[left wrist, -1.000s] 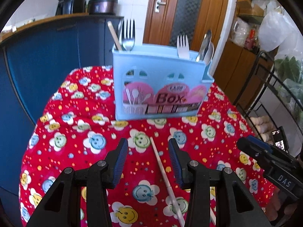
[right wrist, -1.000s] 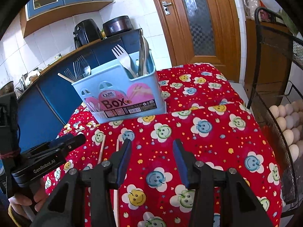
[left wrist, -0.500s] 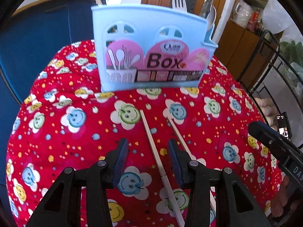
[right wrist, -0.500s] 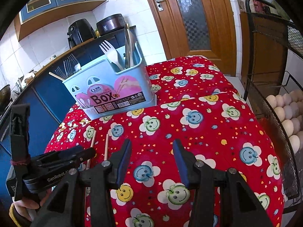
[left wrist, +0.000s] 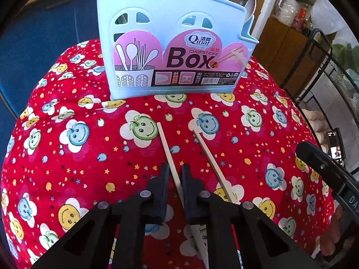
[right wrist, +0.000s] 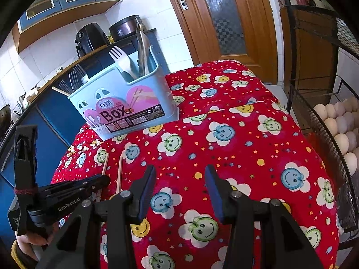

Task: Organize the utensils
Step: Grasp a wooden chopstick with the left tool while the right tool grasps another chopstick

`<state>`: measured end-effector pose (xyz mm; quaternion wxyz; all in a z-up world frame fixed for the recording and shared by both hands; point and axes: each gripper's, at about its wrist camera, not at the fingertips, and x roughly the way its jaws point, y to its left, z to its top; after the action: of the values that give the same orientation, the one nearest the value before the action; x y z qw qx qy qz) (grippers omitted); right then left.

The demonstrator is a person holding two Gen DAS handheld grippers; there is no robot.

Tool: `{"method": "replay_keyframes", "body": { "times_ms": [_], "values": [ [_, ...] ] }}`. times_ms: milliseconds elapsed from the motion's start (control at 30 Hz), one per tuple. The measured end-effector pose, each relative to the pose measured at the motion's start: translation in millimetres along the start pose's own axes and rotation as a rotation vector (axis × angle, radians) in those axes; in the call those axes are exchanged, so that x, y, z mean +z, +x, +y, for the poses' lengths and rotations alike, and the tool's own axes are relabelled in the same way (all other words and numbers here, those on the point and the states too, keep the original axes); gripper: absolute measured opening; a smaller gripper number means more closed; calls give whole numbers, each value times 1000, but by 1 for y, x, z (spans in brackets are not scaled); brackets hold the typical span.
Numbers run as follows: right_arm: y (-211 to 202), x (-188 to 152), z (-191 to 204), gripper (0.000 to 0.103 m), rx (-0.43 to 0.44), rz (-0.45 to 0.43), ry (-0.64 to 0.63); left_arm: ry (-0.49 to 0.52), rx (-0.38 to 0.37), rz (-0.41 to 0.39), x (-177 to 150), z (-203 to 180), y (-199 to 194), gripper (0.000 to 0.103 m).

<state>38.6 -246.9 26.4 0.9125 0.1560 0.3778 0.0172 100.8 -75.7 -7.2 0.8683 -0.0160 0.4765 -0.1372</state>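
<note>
You are looking at open red cloth on the table [right wrist: 246, 134] ahead of the right gripper [right wrist: 180, 190], whose fingers are standing apart over nothing; that stretch is lying free up to the table's far edge. The blue utensil box [left wrist: 175, 44] is standing upright at the far left of the cloth, blocking any straight pass there, with forks and a spoon sticking up out of it. Two chopsticks [left wrist: 211, 163] are lying flat between you and the box; the left gripper [left wrist: 175, 172] is closing over one. A black wire rack [right wrist: 314, 112] with eggs is walling off the table's right side.
</note>
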Motion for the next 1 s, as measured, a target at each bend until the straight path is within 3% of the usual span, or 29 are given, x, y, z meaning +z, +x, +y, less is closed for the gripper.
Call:
{"method": "replay_keyframes", "body": {
  "times_ms": [400,767,1000],
  "values": [
    [0,-1,11,48,5,11,-20,-66,-73,-38,2,16,-12,4],
    [6,-1,29,48,36,51,-45,-140,-116,-148,4,38,-43,4],
    [14,-1,46,48,58,91,-72,-151,-103,-224,3,51,-59,4]
  ]
}}
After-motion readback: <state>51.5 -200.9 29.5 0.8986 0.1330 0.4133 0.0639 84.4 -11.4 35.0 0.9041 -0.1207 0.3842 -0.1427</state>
